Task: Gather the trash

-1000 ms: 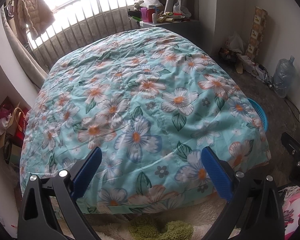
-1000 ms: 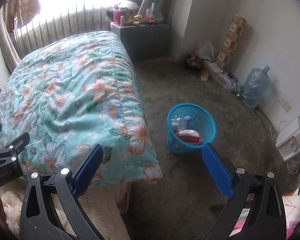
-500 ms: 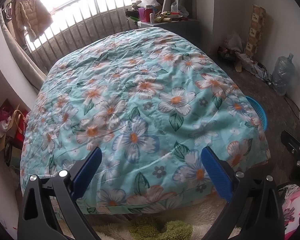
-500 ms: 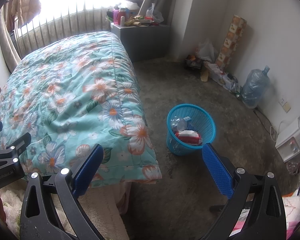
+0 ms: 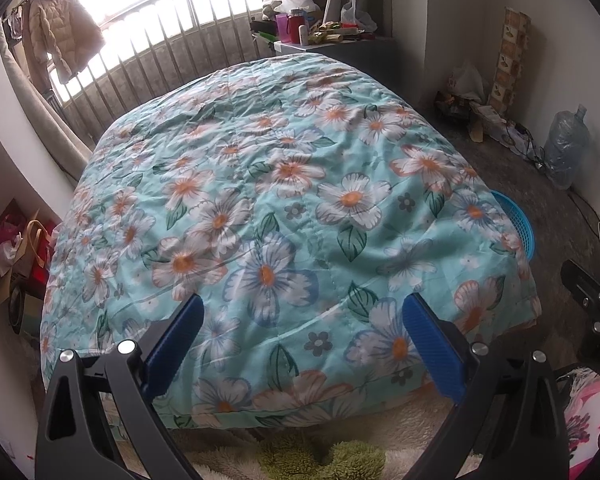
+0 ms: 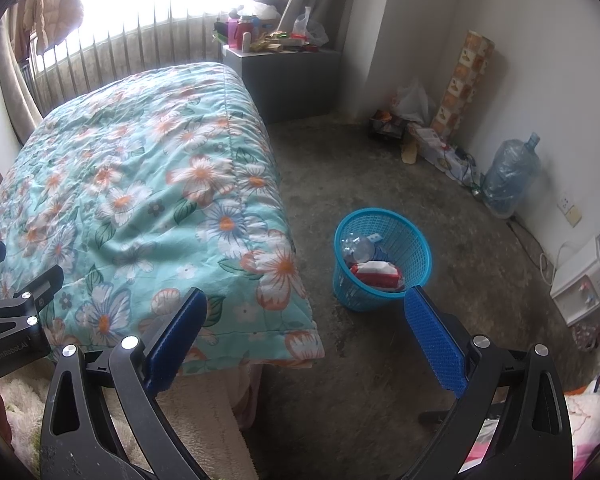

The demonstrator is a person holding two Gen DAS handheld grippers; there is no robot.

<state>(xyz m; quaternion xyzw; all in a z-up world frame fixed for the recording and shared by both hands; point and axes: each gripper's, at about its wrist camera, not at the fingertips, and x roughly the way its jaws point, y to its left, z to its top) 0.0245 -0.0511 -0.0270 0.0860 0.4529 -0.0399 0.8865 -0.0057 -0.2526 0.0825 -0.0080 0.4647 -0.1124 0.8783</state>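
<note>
Left gripper (image 5: 300, 320) low in frame, 2 blue pads (image 5: 432, 350) spread wide, nothing between them, hovering over the near edge of the floral quilt (image 5: 284, 208). Right gripper (image 6: 306, 320) likewise spread apart and empty, above the bare grey floor (image 6: 380, 360) at the quilt's corner. Just past its right pad, centre right of frame: blue mesh basket (image 6: 404, 236) on the floor beside the bed, holding a crushed clear bottle (image 6: 358, 246) and a red-and-white packet (image 6: 376, 274). Further back, at right, a large water jug (image 6: 508, 180) against the wall. Upper centre, a cluttered grey cabinet (image 6: 292, 76) below the bright window.
</note>
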